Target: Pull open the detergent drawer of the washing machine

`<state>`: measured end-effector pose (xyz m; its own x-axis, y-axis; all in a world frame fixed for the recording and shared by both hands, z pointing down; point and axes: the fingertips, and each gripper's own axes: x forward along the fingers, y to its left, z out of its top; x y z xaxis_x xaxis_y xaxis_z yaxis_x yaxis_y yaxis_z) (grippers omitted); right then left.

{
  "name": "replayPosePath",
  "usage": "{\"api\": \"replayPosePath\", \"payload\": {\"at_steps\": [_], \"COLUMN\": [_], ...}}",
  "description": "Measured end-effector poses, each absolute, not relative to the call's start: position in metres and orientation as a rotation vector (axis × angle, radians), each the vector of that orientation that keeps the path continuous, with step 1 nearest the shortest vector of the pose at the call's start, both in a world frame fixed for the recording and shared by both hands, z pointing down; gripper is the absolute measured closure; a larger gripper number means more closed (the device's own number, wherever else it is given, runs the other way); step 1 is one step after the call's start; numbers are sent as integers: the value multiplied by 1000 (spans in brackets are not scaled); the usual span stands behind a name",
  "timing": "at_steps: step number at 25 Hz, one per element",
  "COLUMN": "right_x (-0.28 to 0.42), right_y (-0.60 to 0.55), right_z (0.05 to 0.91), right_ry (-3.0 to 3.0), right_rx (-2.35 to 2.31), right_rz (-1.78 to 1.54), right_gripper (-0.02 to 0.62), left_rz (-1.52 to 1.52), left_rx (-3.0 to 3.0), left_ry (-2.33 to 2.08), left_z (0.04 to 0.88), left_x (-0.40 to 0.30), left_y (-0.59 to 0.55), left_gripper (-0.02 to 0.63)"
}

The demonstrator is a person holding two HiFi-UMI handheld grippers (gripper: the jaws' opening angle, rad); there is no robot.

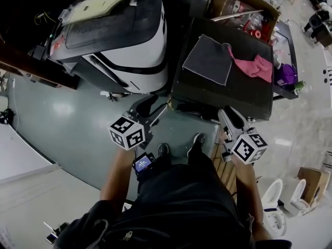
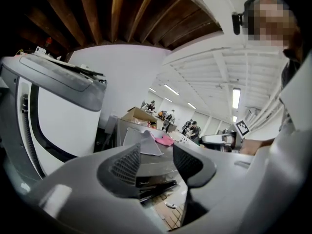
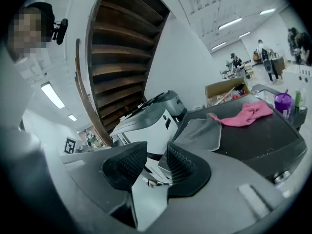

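Left gripper (image 2: 157,156): ribbed pads a little apart, narrow gap, nothing between. Right gripper (image 3: 156,152): likewise spread slightly, pinching nothing. Both carried low ahead of the body, aimed a touch downward, touching nothing.

Just beyond the jaws, in the head view: a dark, box-shaped machine (image 1: 244,95), taken here for the washing machine, standing on the floor (image 1: 78,118) ahead and slightly to the right. Draped on its flat top, a grey cloth (image 1: 208,59) and a pink cloth (image 1: 255,66), meeting at a corner. To the left, apart from it, a white appliance (image 1: 129,56) with a grey lid.

Detergent drawer not to be picked out in any view: front face (image 1: 207,109) too dark and too steeply foreshortened. Judged to sit in the upper band of that face, on the side toward the grippers. Not yet reached; presumably closed.

Handling, as a judgement: light, rigid plastic on short runners, smooth and likely slippery across the face, probably stiff at first against a catch. Best taken at the recessed lip under or behind the front plate, one jaw hooked inside, the other on the outer face. Then drawn straight outward and level, without twist, and gently near the end stop to spare the runners.
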<state>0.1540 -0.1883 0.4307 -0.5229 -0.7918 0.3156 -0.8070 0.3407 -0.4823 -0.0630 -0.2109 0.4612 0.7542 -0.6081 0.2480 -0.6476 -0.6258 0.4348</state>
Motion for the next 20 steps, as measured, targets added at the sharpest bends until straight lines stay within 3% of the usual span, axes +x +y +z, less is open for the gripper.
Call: {"api": "replayPosePath", "payload": {"at_steps": [7,20], "right_x": [137,115], "right_y": [-207,-210], "right_z": [496,594], "right_ry": [-2576,-2588], "right_rx": [1406,1305], "right_rz": [1203,1353], "right_gripper": [467,454], "left_rz": [154,43], "left_rx": [2341,2047], "left_ry": [-912,-762], "left_z": [526,662], "left_x": [-45,-3], "left_y": [-225,-237], "left_gripper": [379,379]}}
